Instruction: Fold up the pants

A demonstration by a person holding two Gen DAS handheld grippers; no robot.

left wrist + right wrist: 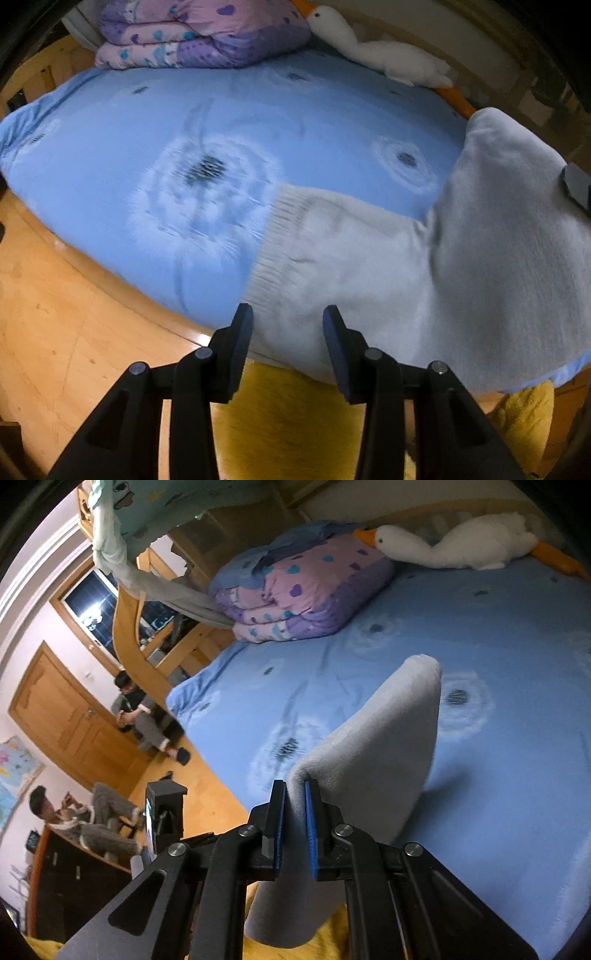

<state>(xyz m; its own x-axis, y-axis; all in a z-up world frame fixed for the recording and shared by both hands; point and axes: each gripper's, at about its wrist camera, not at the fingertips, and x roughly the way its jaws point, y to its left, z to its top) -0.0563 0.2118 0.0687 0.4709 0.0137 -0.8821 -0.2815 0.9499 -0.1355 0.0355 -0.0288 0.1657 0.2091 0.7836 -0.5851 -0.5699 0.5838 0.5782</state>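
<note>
The pale grey fleece pants lie on the blue bed sheet at its near right edge, ribbed cuff pointing left. My left gripper is open just above the near edge of the pants, jaws either side of the fabric near the cuff, not closed on it. My right gripper is shut on the pants and lifts a folded part of them above the bed. That raised part shows in the left wrist view, with a right finger at the right edge.
A folded purple quilt and a white goose plush lie at the far side of the bed. A wooden floor lies to the left. A yellow fuzzy garment is below the grippers. Two seated people and a wooden door are at left.
</note>
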